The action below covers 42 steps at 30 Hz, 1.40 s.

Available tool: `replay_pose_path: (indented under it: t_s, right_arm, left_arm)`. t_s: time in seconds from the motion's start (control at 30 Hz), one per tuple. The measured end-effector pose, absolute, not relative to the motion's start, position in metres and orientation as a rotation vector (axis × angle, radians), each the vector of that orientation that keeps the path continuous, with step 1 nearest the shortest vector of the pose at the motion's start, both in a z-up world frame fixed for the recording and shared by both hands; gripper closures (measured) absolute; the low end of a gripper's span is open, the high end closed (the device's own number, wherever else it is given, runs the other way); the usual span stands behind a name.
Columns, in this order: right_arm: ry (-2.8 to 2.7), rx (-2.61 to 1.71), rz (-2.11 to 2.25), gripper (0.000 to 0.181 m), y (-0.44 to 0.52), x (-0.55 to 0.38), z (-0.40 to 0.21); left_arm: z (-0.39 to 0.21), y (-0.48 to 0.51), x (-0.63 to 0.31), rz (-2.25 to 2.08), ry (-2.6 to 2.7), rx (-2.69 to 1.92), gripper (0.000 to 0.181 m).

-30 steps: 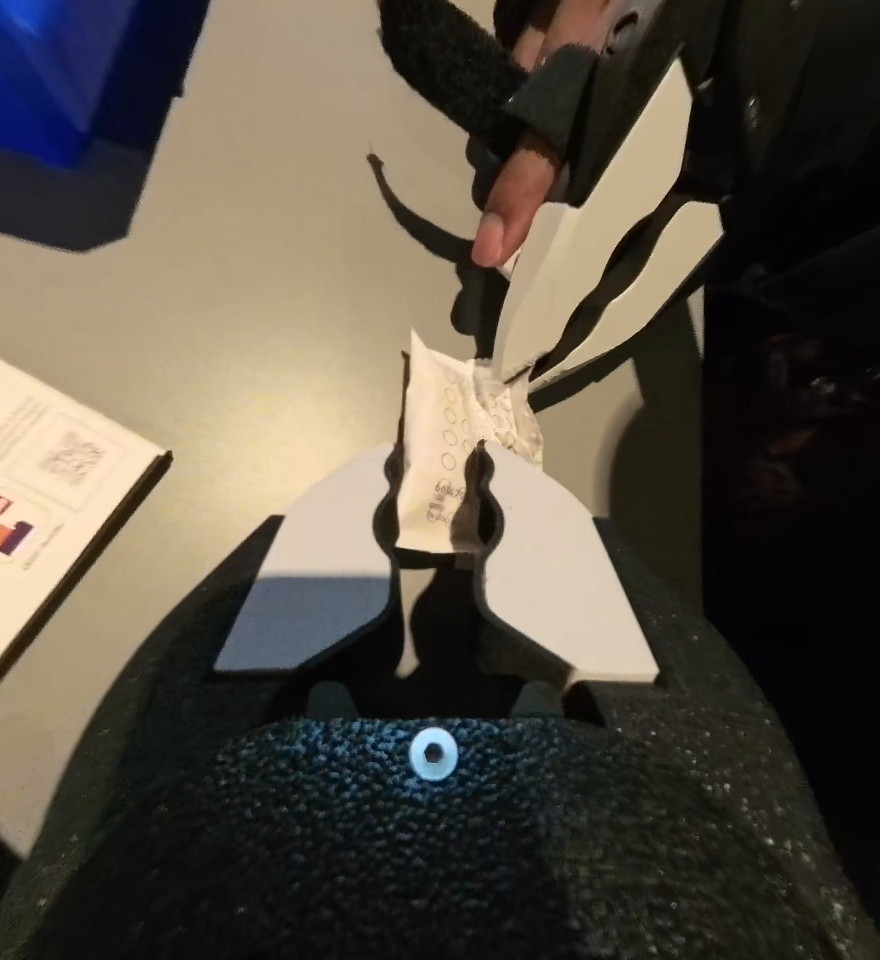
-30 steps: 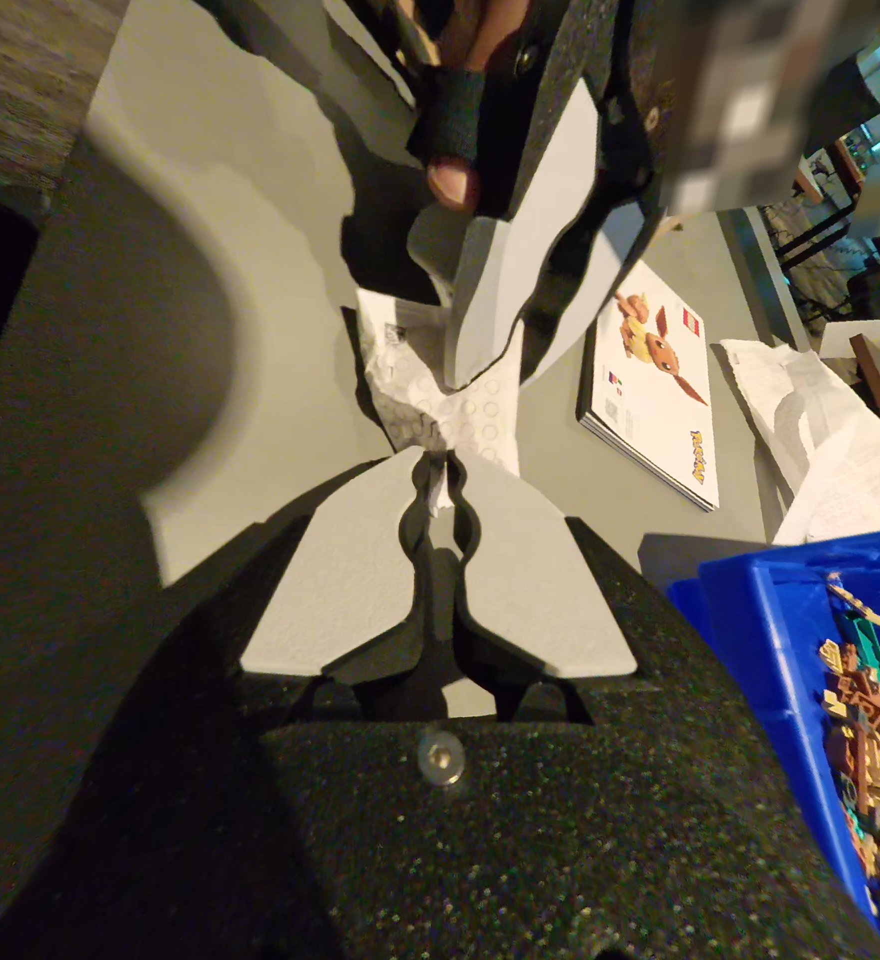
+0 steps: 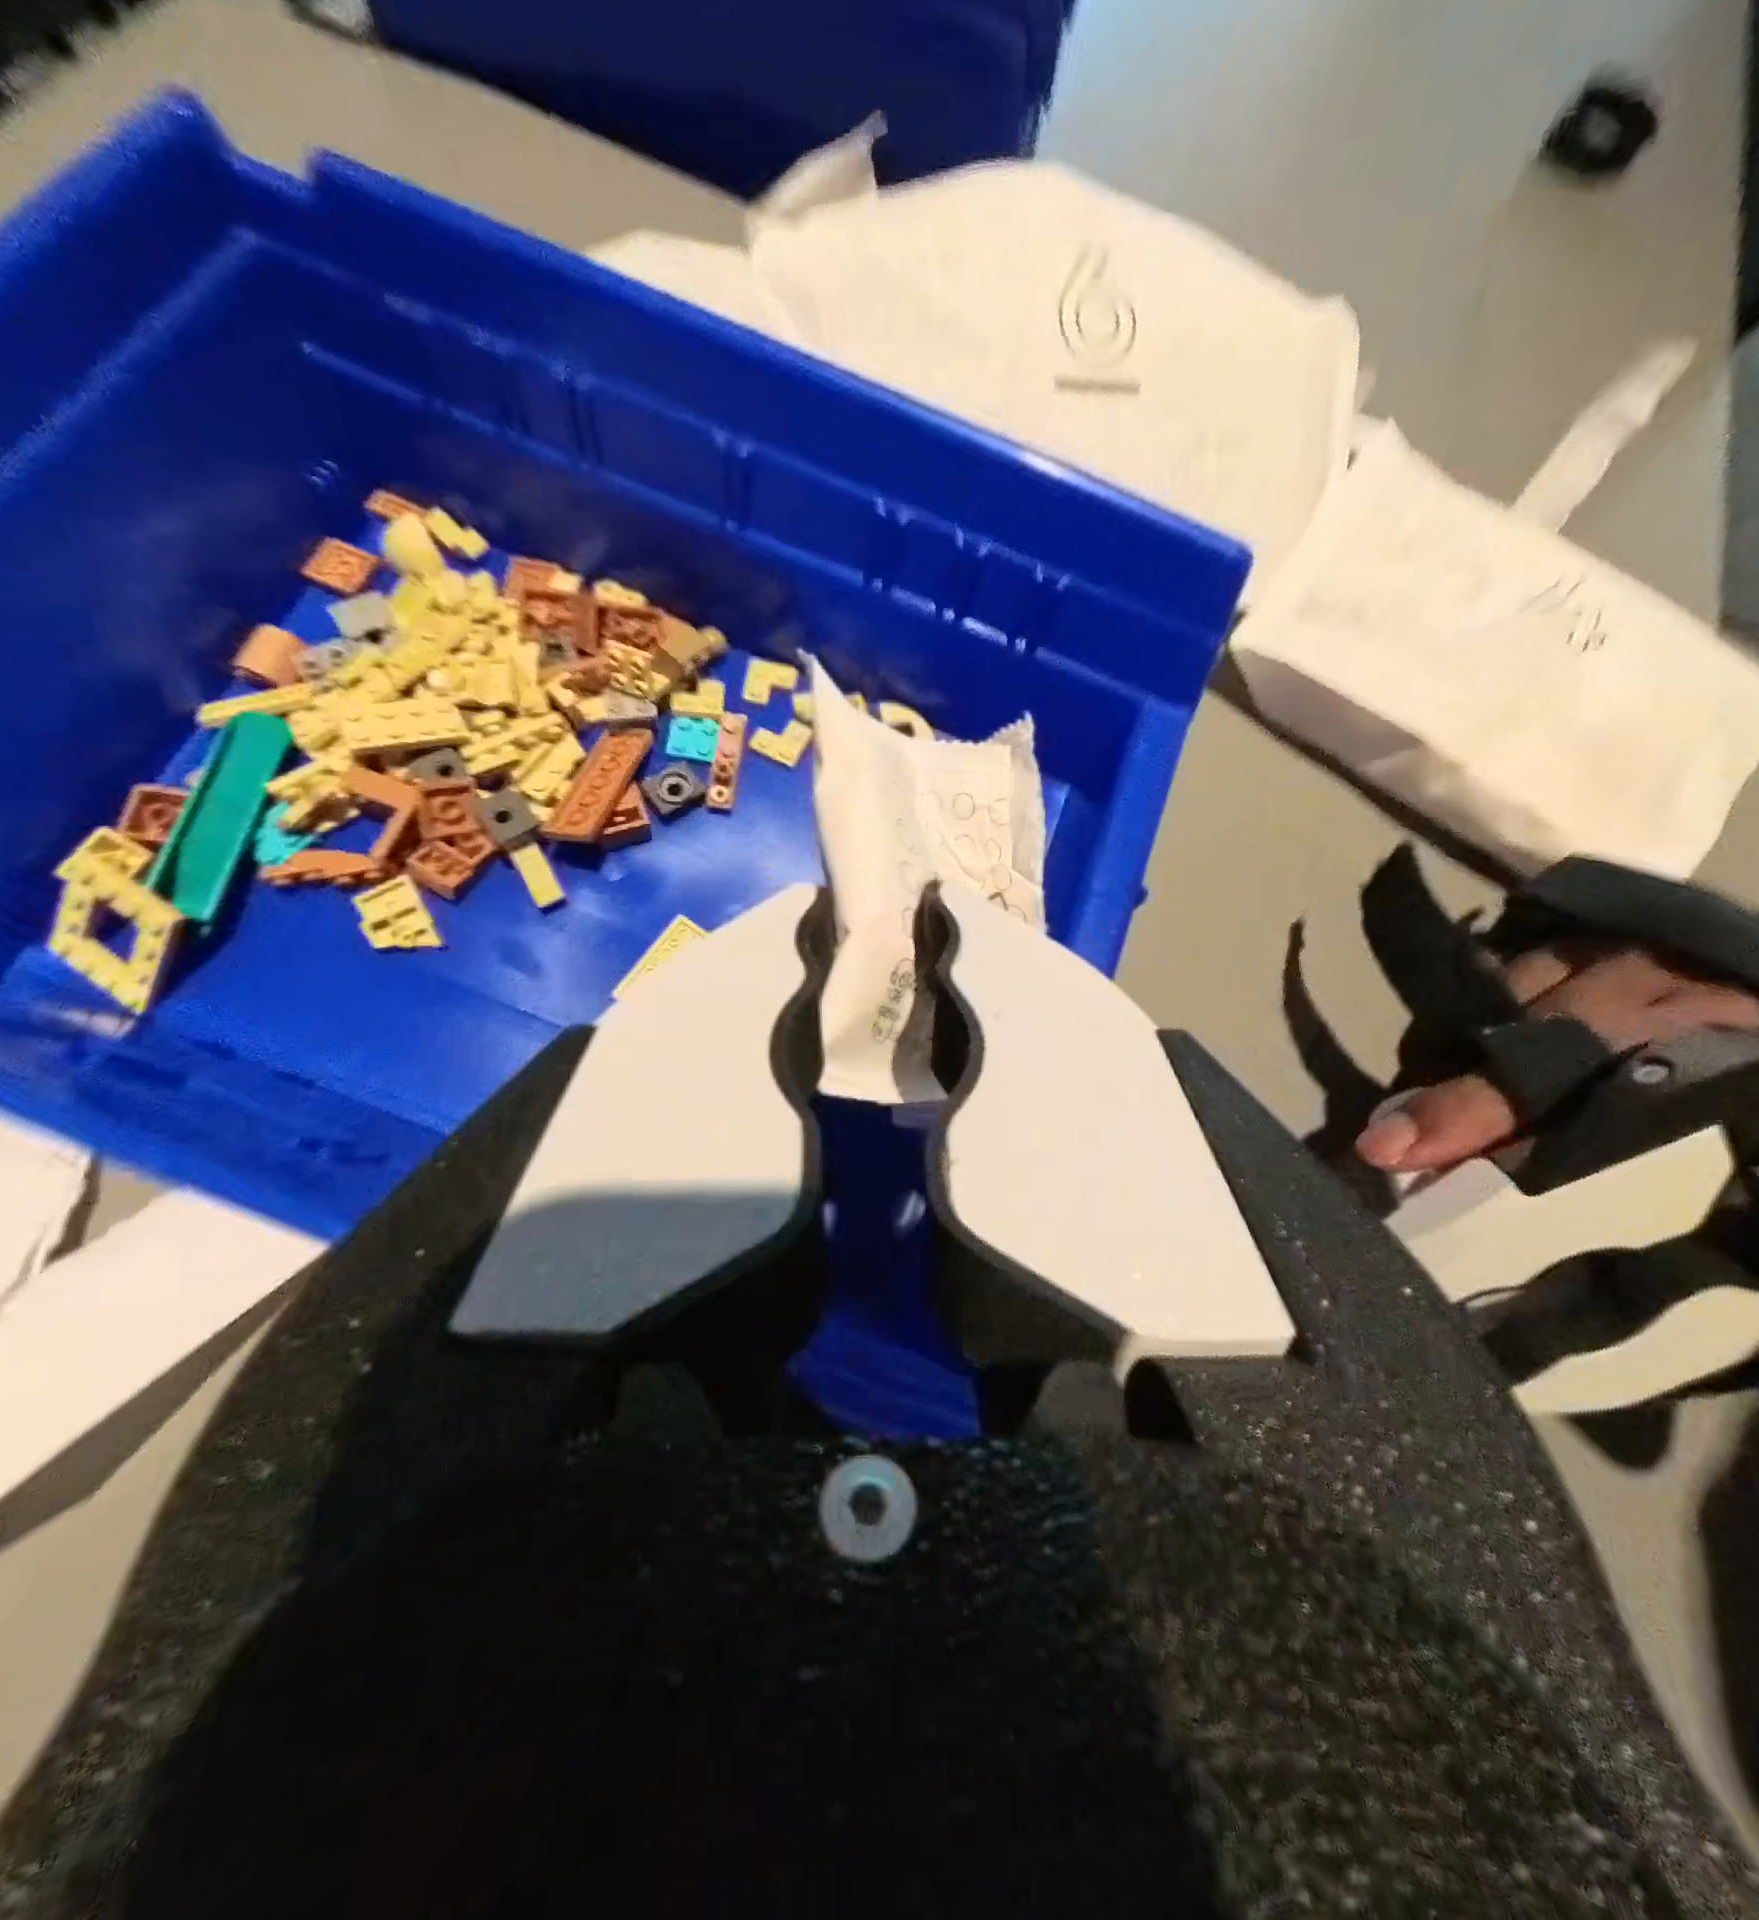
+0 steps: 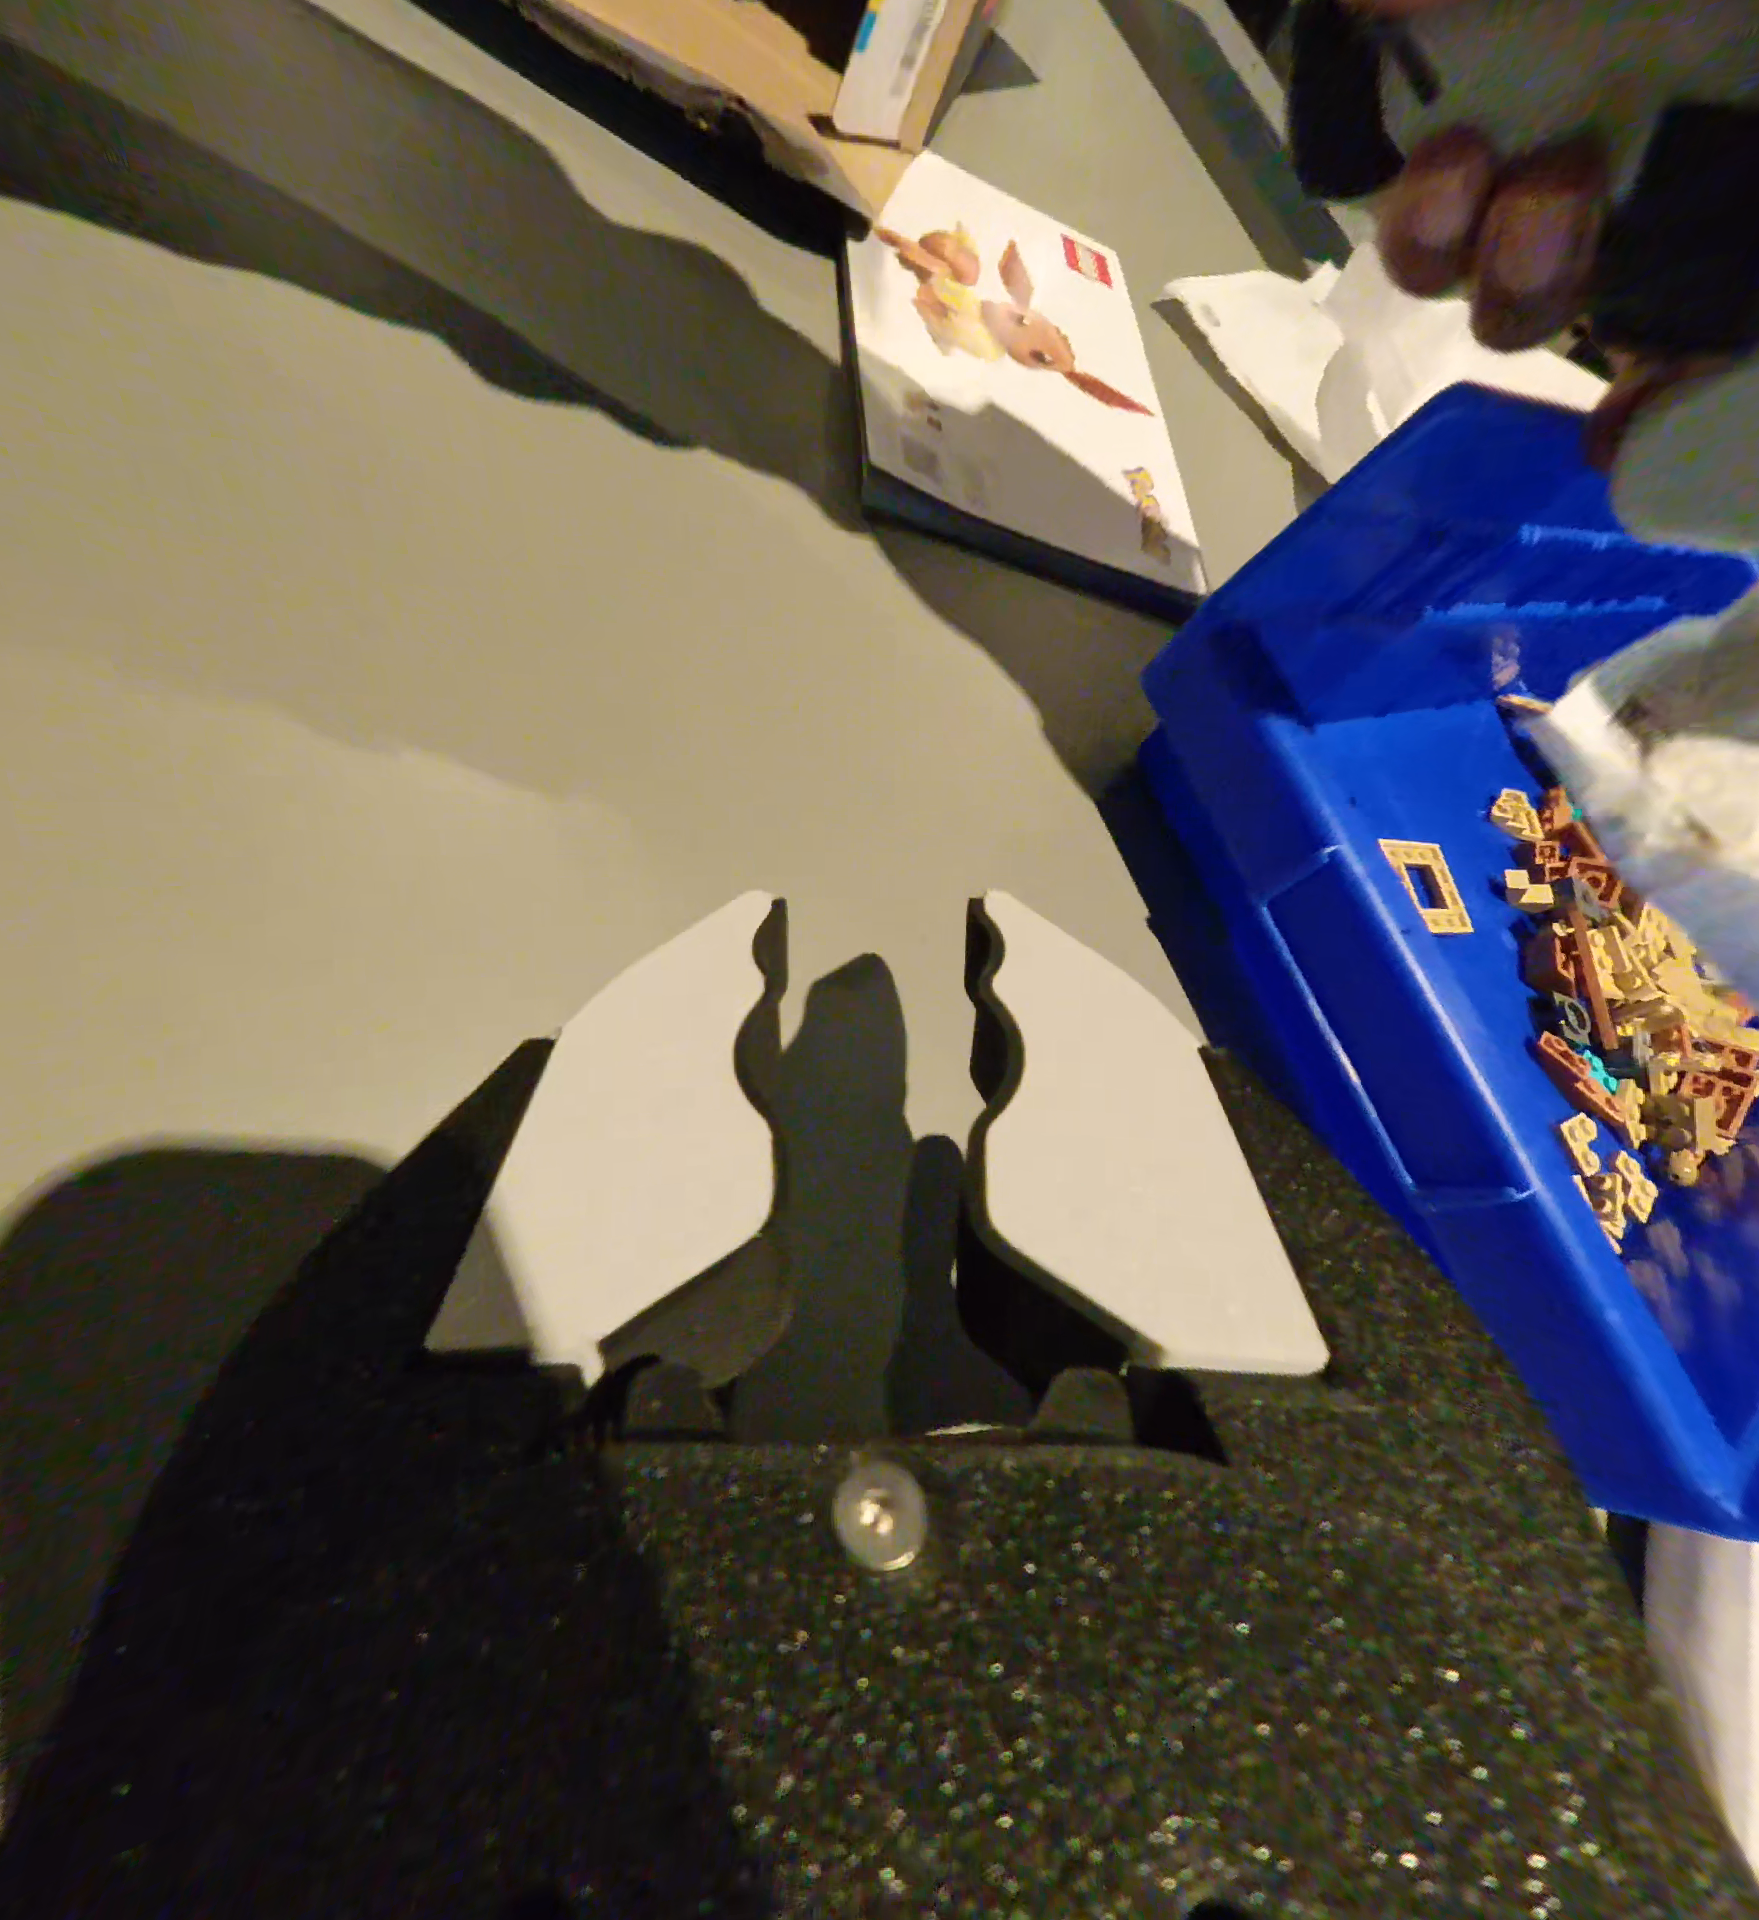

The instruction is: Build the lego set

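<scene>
My left gripper (image 3: 870, 904) is shut on a small white paper bag (image 3: 916, 821) and holds it above the near right part of a blue bin (image 3: 646, 343). A pile of tan, brown, grey and teal lego pieces (image 3: 439, 748) lies in the bin. My right gripper (image 4: 870, 909) is open and empty above the grey table. It also shows edge-on at the right of the left wrist view (image 3: 1344, 894), apart from the bag. In the right wrist view the bin (image 4: 1301, 748), its pieces (image 4: 1633, 1008) and the blurred bag (image 4: 1706, 748) are at the right.
An instruction booklet (image 4: 1010, 364) lies on the table behind the bin, with a cardboard box (image 4: 750, 62) beyond it. Large white paper bags (image 3: 1062, 312) lie behind and right of the bin. A white sheet (image 3: 75, 1330) lies in front of the bin at the left. The tips of one gripper are about 20 cm away from the tips of the other.
Both grippers were pinching the small bag. The right gripper has let go, opened and drawn away. The left gripper has swung with the bag over the blue bin.
</scene>
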State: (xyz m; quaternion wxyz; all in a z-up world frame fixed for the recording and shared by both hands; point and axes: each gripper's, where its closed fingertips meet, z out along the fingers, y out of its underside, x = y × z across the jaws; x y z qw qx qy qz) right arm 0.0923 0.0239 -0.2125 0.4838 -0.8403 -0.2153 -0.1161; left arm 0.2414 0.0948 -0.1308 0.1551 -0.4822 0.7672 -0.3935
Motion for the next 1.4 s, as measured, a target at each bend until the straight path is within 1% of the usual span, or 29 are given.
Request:
replay_pose_path:
  t_s: [0.2,0.3,0.4,0.53,0.57,0.63,0.7,0.73,0.8,0.83,0.97,1.07,1.13,1.23,1.27,1.33,1.37,1.4]
  right_arm:
    - [-0.543,-2.052,-0.267,0.151,0.024,0.090,-0.214]
    - [-0.537,-2.043,-0.253,0.150,0.024,0.090,-0.212]
    - [-0.535,-2.042,-0.244,0.150,0.024,0.090,-0.212]
    - [-0.553,-2.053,-0.255,0.150,0.024,0.089,-0.215]
    - [-0.558,-2.055,-0.260,0.149,0.024,0.089,-0.215]
    - [-0.562,-2.056,-0.268,0.150,0.023,0.089,-0.216]
    - [-0.563,-2.054,-0.272,0.149,0.023,0.089,-0.215]
    - [-0.563,-2.054,-0.273,0.149,0.023,0.089,-0.216]
    - [-0.564,-2.060,-0.271,0.149,0.023,0.089,-0.216]
    - [-0.565,-2.064,-0.270,0.149,0.023,0.089,-0.217]
    - [-0.586,-2.072,-0.258,0.151,0.025,0.087,-0.219]
    - [-0.591,-2.084,-0.235,0.154,0.026,0.086,-0.220]
    - [-0.587,-2.092,-0.226,0.153,0.026,0.087,-0.221]
    - [-0.579,-2.100,-0.229,0.154,0.026,0.087,-0.221]
    - [-0.577,-2.101,-0.232,0.154,0.026,0.088,-0.221]
    - [-0.573,-2.105,-0.238,0.155,0.026,0.088,-0.221]
    - [-0.573,-2.107,-0.241,0.155,0.026,0.088,-0.221]
    - [-0.573,-2.109,-0.242,0.155,0.025,0.088,-0.222]
  left_arm:
    - [-0.158,0.070,0.253,-0.843,2.470,-1.265,0.165]
    - [-0.174,0.077,0.257,-0.633,2.528,-1.243,0.164]
    - [-0.181,0.080,0.255,-0.547,2.558,-1.223,0.142]
    - [-0.178,0.081,0.257,-0.537,2.516,-1.199,0.110]
    - [-0.171,0.082,0.262,-0.571,2.463,-1.181,0.104]
    - [-0.142,0.087,0.267,-0.694,2.281,-1.138,0.102]
    - [-0.102,0.098,0.256,-0.846,2.036,-1.115,0.103]
    - [-0.085,0.108,0.241,-0.904,1.916,-1.114,0.107]
    - [-0.073,0.144,0.197,-0.896,1.709,-1.169,0.120]
    - [-0.076,0.170,0.170,-0.820,1.622,-1.212,0.122]
    - [-0.100,0.278,0.039,-0.394,1.374,-1.411,0.122]
    - [-0.113,0.317,-0.042,-0.218,1.290,-1.545,0.122]
    - [-0.128,0.338,-0.082,-0.053,1.289,-1.604,0.123]
    - [-0.158,0.355,-0.113,0.120,1.353,-1.707,0.126]
    - [-0.166,0.362,-0.117,0.166,1.355,-1.729,0.130]
    - [-0.176,0.378,-0.123,0.270,1.331,-1.748,0.144]
    - [-0.177,0.387,-0.126,0.313,1.312,-1.743,0.148]
    - [-0.177,0.394,-0.126,0.341,1.295,-1.734,0.147]
